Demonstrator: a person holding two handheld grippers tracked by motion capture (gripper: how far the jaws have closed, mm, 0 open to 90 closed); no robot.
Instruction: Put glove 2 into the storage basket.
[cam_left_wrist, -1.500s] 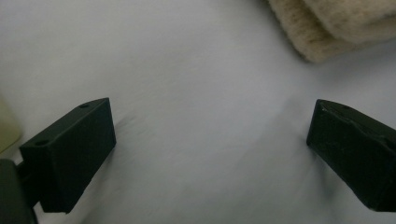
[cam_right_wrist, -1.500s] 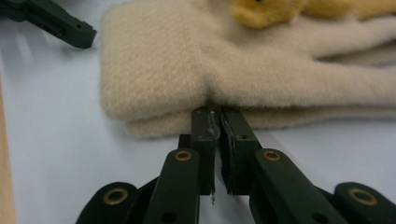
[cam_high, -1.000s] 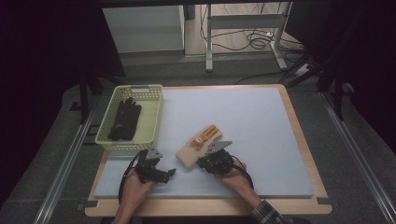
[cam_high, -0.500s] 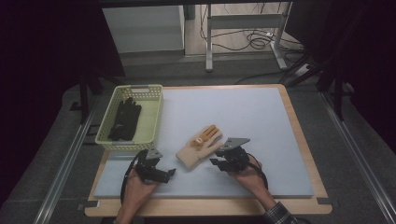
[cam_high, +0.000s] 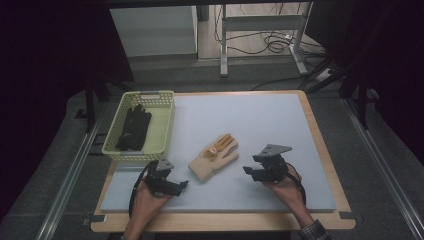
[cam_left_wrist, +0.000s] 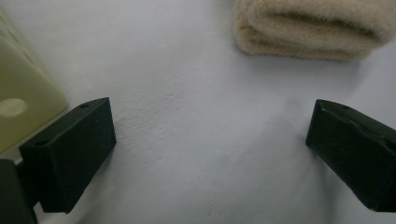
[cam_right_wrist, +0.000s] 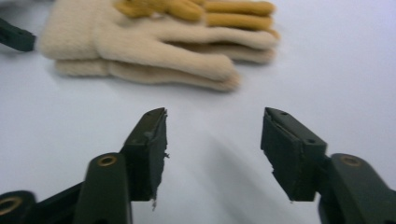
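A pale blue mat (cam_high: 260, 120) covers the wooden table, with dark floor and cables beyond it. Near the front of the mat lies a cream knitted glove (cam_high: 214, 159) with mustard-yellow fingers, its long axis slanting from the cuff at the near left up to the fingertips at the far right. A yellow-green basket (cam_high: 165, 125) holding black gloves (cam_high: 134, 127) sits at the left edge. The left gripper (cam_high: 175, 186) rests just beside the cuff end, jaws spread wide over bare mat. The right gripper (cam_high: 248, 171) stands a little farther off on the glove's other side, jaws likewise apart and empty, aimed across at its thumb edge. By my reckoning the left hand is nearer, and the cuff is its natural hold.
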